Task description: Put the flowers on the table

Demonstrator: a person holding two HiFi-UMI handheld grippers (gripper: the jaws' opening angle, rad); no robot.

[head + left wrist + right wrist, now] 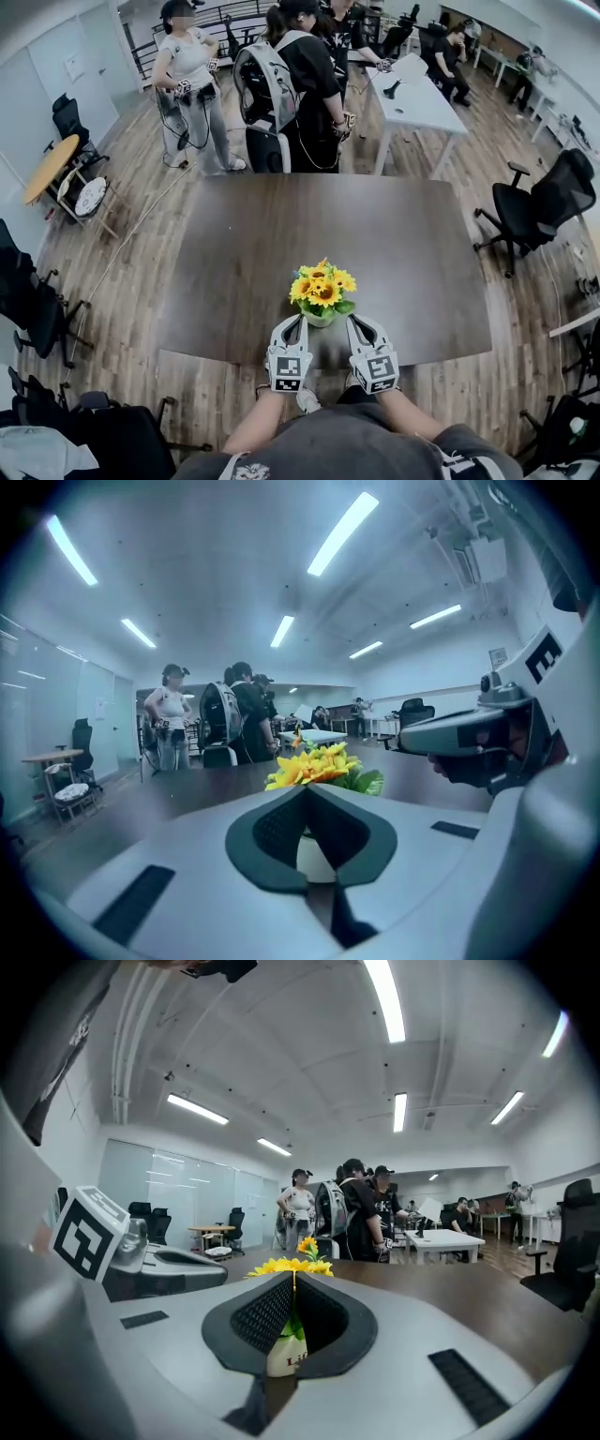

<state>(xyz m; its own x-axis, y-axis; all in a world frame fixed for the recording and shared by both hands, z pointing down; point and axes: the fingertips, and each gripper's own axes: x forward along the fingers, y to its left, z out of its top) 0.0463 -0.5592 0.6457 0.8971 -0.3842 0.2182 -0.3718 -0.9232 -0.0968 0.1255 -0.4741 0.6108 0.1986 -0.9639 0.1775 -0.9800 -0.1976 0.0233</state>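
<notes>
A bunch of yellow sunflowers (pixel 322 286) stands upright in a small pale pot (pixel 319 318) on the dark table (pixel 253 234), close to its front edge. My left gripper (pixel 299 322) sits just left of the pot and my right gripper (pixel 352 322) just right of it, both pointing away from me. In the left gripper view the jaws (pixel 307 790) meet at the tips, with the flowers (pixel 314 765) and pot (pixel 313 857) behind them. The right gripper (pixel 292 1277) is also shut and empty, with the pot (pixel 284 1354) seen past it. I cannot tell if either touches the pot.
Several people (pixel 300 84) stand beyond the table's far edge. A white table (pixel 417 94) is at the back right, black office chairs (pixel 539 206) on the right, and a round wooden table (pixel 52 167) on the left. More dark chairs (pixel 37 309) stand at my near left.
</notes>
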